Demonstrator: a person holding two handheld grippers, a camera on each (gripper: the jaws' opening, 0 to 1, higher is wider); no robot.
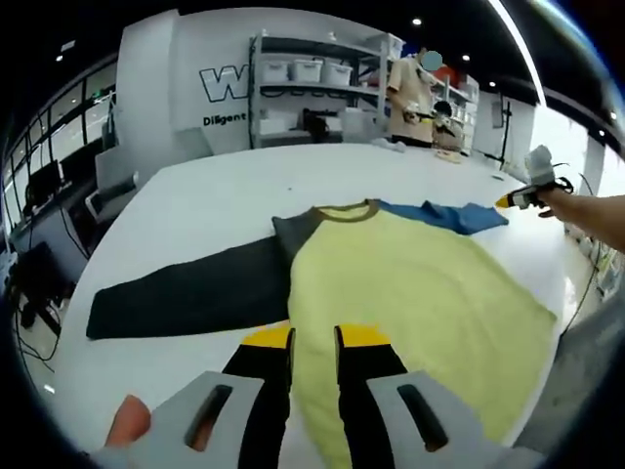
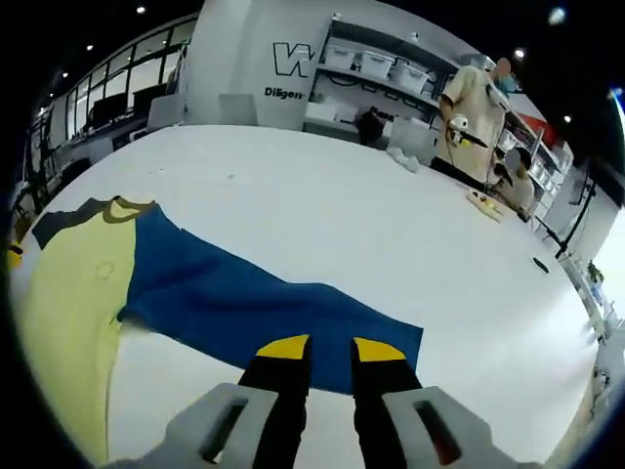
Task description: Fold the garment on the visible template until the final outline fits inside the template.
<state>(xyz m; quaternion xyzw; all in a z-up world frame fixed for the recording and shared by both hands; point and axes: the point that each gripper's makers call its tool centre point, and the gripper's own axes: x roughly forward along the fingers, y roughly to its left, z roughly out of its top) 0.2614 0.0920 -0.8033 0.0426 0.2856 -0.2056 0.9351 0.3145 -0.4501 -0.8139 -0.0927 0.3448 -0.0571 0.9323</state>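
Left tool over shirt hem — right tool over blue sleeve, both slightly apart.

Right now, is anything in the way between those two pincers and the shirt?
Nothing visible. The left gripper sits over the shirt's yellow body, and the right gripper is at the blue sleeve. The white table around is bare.
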